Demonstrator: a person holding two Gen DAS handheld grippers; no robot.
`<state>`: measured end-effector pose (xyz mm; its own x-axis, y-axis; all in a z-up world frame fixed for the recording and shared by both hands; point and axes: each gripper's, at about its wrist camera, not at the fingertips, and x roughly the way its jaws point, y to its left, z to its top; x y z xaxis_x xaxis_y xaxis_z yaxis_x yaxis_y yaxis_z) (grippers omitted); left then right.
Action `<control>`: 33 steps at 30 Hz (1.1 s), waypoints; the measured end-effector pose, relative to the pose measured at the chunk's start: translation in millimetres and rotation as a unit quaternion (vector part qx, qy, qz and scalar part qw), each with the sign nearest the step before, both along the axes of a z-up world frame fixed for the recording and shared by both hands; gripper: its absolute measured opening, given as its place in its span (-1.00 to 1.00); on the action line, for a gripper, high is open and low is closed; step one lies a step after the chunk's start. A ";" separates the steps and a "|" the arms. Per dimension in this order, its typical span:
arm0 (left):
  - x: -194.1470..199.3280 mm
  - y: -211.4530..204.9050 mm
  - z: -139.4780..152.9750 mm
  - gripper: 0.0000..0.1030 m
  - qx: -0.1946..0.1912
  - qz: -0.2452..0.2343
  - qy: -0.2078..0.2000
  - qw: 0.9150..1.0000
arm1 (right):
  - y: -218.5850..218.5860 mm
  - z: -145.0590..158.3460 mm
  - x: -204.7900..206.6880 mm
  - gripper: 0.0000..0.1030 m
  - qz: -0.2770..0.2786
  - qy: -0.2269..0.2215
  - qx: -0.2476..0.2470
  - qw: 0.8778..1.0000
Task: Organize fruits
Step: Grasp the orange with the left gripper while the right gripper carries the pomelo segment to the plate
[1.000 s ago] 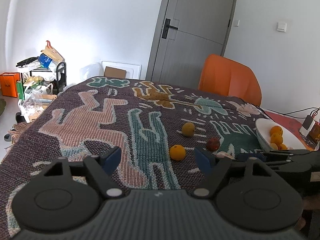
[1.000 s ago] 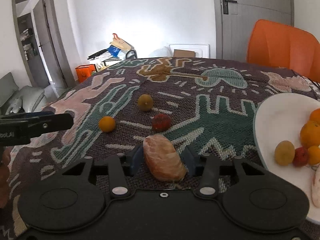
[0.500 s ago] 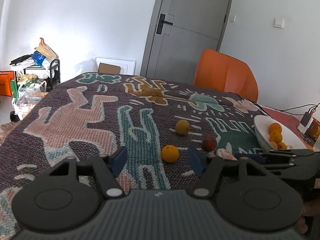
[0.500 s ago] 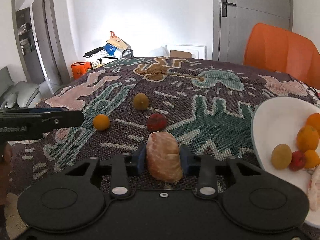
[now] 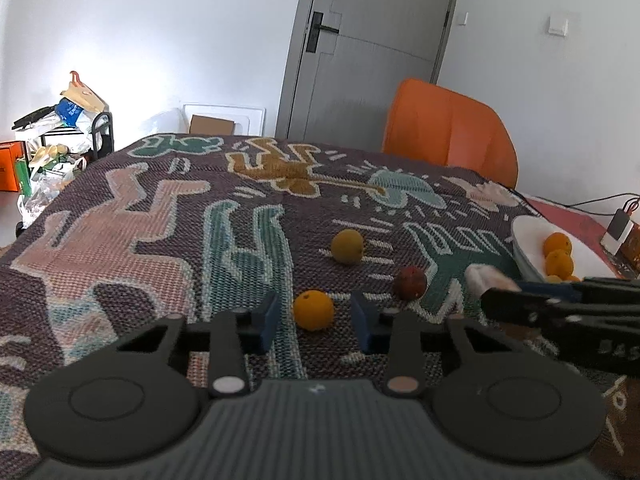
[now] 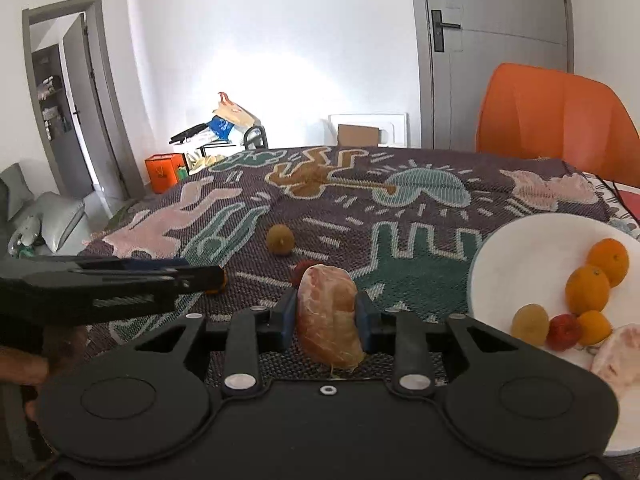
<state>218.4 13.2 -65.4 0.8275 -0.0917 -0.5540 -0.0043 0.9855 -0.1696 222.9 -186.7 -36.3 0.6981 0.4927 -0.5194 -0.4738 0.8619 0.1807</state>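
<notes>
My right gripper (image 6: 326, 314) is shut on a peeled pink pomelo piece (image 6: 329, 312) and holds it above the patterned cloth, left of the white plate (image 6: 520, 248). The plate holds oranges (image 6: 588, 288), a yellow fruit, a red fruit and another pomelo piece. My left gripper (image 5: 314, 320) is open, its fingers on either side of an orange (image 5: 313, 310) on the cloth. A yellow-brown fruit (image 5: 347, 246) and a dark red fruit (image 5: 410, 282) lie further ahead. The right gripper also shows in the left wrist view (image 5: 560, 304).
An orange chair (image 5: 448, 140) stands behind the table by a grey door. The plate (image 5: 524, 236) sits at the table's right edge, with a charger and cables beyond it. A cluttered rack (image 5: 60, 140) stands on the floor to the left.
My left gripper has moved forward and lower, so the orange now sits between its open fingers. My right gripper has lifted the pomelo piece, still held.
</notes>
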 end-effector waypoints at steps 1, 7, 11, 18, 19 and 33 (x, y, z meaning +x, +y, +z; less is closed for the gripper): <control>1.9 -0.8 -1.9 -0.58 0.001 0.001 0.005 1.000 | -1.3 0.4 -0.4 -0.45 -0.001 0.000 0.001 1.000; -3.2 -4.5 4.7 -0.61 -0.005 -0.007 -0.006 1.000 | -7.6 1.2 -2.7 -0.46 -0.008 -0.001 0.009 1.000; -7.9 -12.4 15.4 -0.61 -0.006 -0.017 -0.018 1.000 | -14.1 6.4 -7.1 -0.46 -0.010 -0.011 0.020 1.000; -13.0 -32.7 36.6 -0.61 -0.008 -0.038 -0.044 0.998 | -31.2 19.4 -12.0 -0.49 -0.022 -0.031 0.034 0.999; -13.7 -35.7 39.0 -0.61 -0.008 -0.041 -0.047 0.998 | -34.1 20.7 -12.4 -0.51 -0.024 -0.032 0.037 0.999; -16.8 -77.5 55.3 -0.61 -0.004 -0.076 -0.065 0.995 | -74.7 28.7 -19.5 -0.63 -0.057 -0.050 0.059 0.995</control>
